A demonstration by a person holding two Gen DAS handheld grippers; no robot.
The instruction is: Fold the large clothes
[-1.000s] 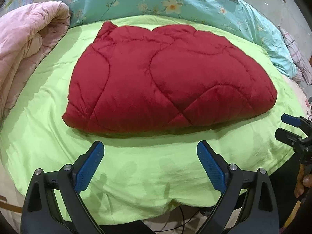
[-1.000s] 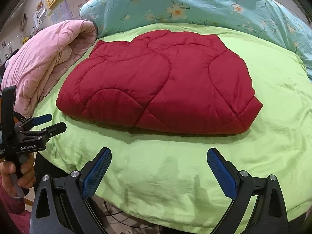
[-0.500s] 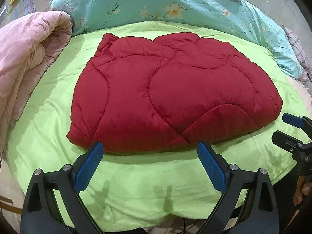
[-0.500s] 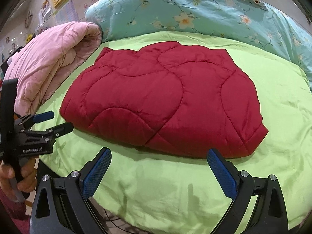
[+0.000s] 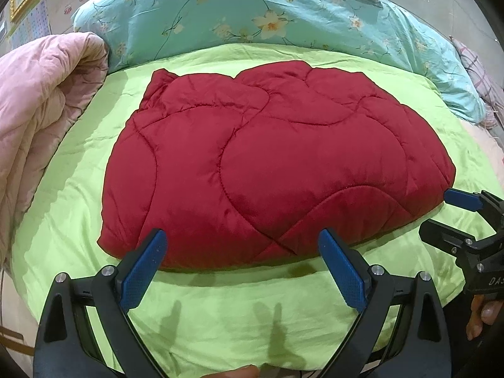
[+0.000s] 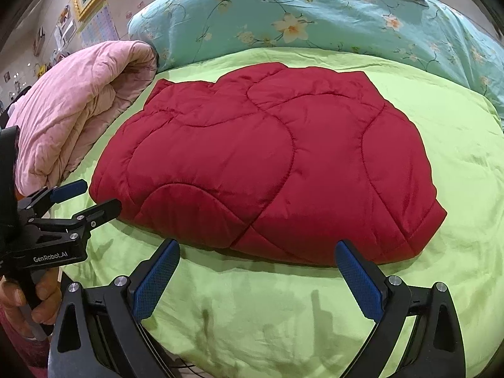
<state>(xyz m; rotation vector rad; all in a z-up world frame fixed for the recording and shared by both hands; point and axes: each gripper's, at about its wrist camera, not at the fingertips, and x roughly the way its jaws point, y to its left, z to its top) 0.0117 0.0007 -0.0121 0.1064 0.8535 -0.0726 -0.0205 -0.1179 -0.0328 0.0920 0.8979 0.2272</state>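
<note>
The red quilted coat lies folded on the green bed sheet. The left gripper and right gripper hang just in front of the coat, fingers wide apart.

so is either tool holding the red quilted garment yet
No. Left tool and right tool are both open, empty, short of the red quilted garment.
</note>
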